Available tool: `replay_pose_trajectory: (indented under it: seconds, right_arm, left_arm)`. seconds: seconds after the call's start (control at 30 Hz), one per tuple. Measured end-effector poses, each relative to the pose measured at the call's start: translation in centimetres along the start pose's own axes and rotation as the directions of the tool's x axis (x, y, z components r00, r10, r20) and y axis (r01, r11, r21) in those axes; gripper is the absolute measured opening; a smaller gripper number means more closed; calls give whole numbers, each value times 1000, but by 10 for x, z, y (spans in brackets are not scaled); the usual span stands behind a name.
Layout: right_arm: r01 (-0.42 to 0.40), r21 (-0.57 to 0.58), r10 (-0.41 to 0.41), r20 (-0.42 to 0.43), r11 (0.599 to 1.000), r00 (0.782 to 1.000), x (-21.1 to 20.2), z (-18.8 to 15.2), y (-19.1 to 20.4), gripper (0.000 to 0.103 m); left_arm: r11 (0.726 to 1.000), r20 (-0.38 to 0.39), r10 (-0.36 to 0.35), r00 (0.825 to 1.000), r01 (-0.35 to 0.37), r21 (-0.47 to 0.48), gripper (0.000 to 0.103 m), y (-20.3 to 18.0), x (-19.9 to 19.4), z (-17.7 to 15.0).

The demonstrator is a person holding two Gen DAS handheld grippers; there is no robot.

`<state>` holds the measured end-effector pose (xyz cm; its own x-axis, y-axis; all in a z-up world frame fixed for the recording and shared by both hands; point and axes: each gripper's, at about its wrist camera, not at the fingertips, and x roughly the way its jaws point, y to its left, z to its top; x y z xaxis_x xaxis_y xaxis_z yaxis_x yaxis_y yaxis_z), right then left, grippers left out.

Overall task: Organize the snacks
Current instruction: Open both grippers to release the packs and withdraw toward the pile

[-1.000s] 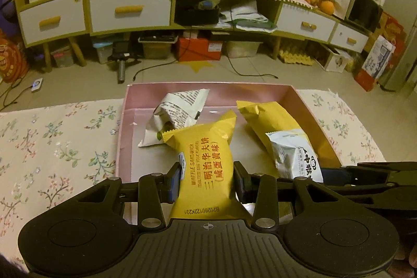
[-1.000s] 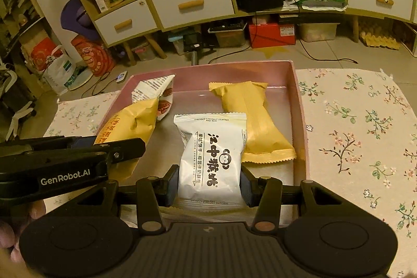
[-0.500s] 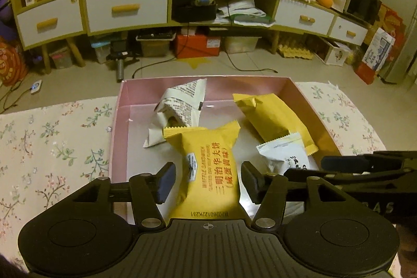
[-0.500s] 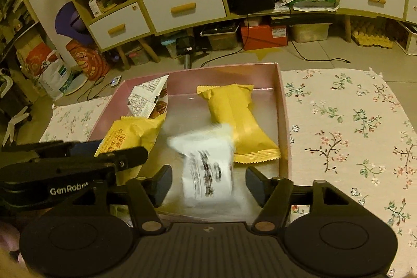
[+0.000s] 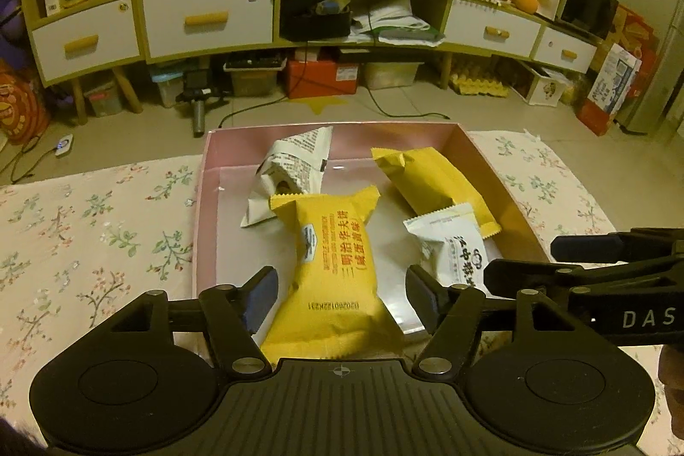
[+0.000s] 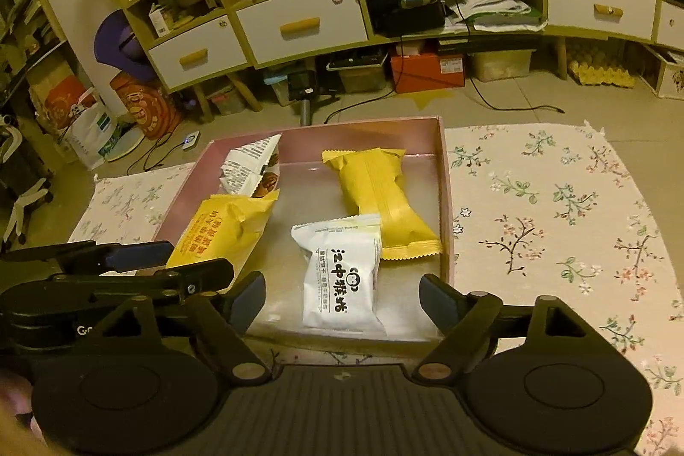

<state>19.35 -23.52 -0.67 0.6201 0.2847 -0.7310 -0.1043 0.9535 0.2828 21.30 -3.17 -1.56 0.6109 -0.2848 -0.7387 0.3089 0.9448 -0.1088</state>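
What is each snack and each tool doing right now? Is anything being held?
Left tool: open, holding nothing.
Right tool: open, holding nothing.
Yellow printed snack packet: lying loose in the pink box.
White snack packet: lying flat in box.
Plain yellow packet: lying in box.
White newsprint packet: crumpled, in box.

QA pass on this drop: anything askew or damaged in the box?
No damage or spills visible. The four packets lie loose in the pink box, not lined up: the front yellow packet overlaps the newsprint-patterned packet, and the white packet overlaps the rear yellow packet. Both the left gripper and the right gripper are open.
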Motion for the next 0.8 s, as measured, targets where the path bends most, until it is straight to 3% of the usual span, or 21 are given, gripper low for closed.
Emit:
replay_pose_trajectory:
  seconds: [0.23,0.5,0.8]
  right_arm:
    - [2,-15,-2,13,1000,1000,-15,-8,2,59]
    - [-2,-18,2,11,1000,1000,-32,-26,5,69]
    - [2,-57,0,25,998,1000,-51,-52,11,72]
  left_arm:
    - [1000,0,-1,1000,1,7,74,-1,-18,-13]
    - [1000,-5,-6,1000,6,17,91,1,-39,-36]
    - [1000,-12,15,1000,-15,0,96,15,-61,-73]
